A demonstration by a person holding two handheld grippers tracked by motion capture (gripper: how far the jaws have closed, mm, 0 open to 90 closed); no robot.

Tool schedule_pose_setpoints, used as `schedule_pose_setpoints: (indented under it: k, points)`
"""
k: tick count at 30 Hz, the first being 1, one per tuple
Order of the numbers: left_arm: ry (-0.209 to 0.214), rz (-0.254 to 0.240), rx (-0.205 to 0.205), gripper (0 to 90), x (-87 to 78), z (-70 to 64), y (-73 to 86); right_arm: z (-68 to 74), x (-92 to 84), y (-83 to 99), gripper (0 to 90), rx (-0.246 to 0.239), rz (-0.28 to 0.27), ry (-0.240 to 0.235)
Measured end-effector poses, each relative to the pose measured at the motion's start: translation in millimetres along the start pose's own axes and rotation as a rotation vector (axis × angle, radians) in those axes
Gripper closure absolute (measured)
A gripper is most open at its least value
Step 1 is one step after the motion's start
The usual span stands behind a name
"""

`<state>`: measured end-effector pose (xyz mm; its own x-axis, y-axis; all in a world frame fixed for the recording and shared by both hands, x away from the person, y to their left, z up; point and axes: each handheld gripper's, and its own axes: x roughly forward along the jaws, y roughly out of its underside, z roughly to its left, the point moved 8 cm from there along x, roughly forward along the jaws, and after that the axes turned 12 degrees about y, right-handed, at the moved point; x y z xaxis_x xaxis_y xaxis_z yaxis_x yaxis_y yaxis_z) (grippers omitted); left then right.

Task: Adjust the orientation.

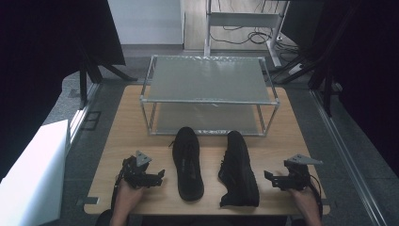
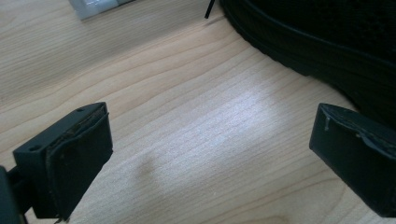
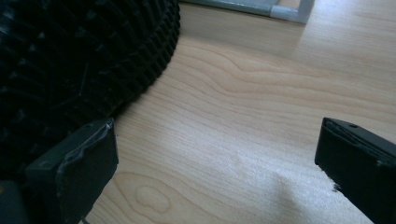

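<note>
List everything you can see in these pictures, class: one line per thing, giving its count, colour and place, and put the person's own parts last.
Shoes: 2, black, side by side on the table's near half; left shoe upright, right shoe tipped on its side, tread toward the right gripper.
Rack: 1, silver tube frame with two grey shelves, at the table's far half, nothing on it.
Table: 1, light wood, centre of the high view.
White box: 1, on the floor left of the table.
Left gripper: 1, black, open, just left of the left shoe.
Right gripper: 1, black, open, just right of the right shoe.
Hands: 2, one on each gripper, at the near edge.
</note>
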<state>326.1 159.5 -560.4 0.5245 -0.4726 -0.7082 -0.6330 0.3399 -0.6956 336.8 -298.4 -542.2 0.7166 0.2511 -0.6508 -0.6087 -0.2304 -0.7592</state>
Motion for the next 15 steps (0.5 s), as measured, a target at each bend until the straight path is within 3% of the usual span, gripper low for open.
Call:
schedule_pose_setpoints:
  k: [15]
  points:
    - [-0.005,0.009,-0.003,0.0,2.2,1.5,1.6,11.6,-8.3,-22.1,0.0,-0.022,-0.018,-0.022]
